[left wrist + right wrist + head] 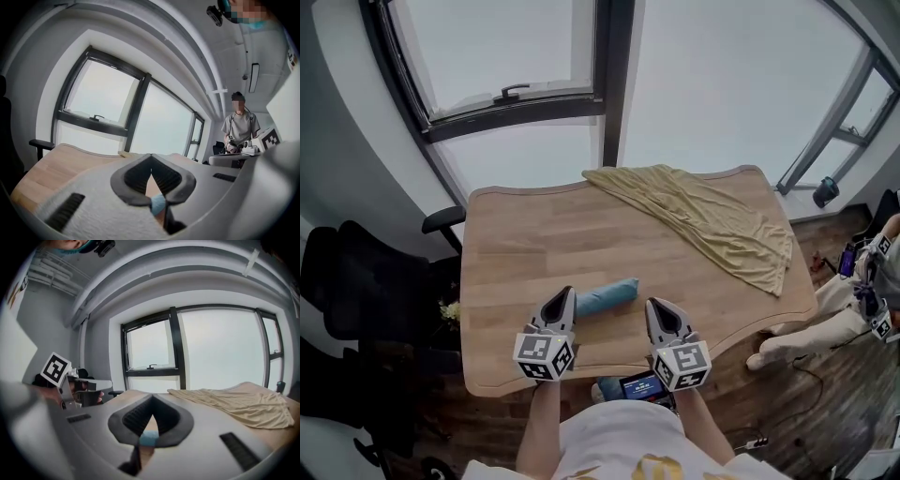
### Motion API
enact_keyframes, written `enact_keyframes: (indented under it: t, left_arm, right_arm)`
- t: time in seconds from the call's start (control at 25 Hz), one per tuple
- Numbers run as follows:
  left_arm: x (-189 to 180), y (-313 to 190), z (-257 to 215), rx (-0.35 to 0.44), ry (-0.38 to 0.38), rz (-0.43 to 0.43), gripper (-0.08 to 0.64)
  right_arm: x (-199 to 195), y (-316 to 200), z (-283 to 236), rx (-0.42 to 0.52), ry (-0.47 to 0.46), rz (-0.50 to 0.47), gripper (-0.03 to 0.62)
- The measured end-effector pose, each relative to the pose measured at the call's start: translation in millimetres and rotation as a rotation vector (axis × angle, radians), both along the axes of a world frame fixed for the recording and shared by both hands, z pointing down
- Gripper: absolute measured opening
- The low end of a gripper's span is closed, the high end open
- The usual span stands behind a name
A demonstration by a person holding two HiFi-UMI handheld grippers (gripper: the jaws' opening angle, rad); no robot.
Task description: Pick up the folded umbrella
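The folded umbrella [607,297], a short blue roll, lies on the wooden table [516,244] near its front edge. My left gripper [566,293] is at the roll's left end with its jaws together and nothing in them. My right gripper [653,306] sits just right of the other end, jaws also together and empty. In the left gripper view, a bit of the blue umbrella [158,204] shows through the gap below the closed tips [151,157]. The right gripper view shows the same: blue umbrella [149,438] under the closed tips [152,398].
A tan cloth [703,216] is spread over the table's far right corner and hangs off its edge. A black chair [356,281] stands left of the table. Another person [853,300] sits at the right. Large windows [516,66] are behind the table.
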State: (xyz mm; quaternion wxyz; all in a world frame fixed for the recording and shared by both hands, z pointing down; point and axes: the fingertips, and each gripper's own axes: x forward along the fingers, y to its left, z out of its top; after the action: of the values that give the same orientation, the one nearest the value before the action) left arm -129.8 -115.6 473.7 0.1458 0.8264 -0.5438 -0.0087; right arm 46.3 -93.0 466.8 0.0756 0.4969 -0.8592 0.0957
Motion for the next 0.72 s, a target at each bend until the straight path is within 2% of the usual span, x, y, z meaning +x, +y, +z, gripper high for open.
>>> enact_keyframes:
  t: [0.48, 0.72]
  left_arm:
    - [-1, -20, 34, -0.072, -0.004, 0.002, 0.018]
    - [5, -30, 59, -0.141, -0.021, 0.041, 0.018]
  right_arm:
    - [-4, -25, 33, -0.071, -0.003, -0.029, 0.01]
    - [-4, -38, 53, -0.122, -0.004, -0.028, 0.011]
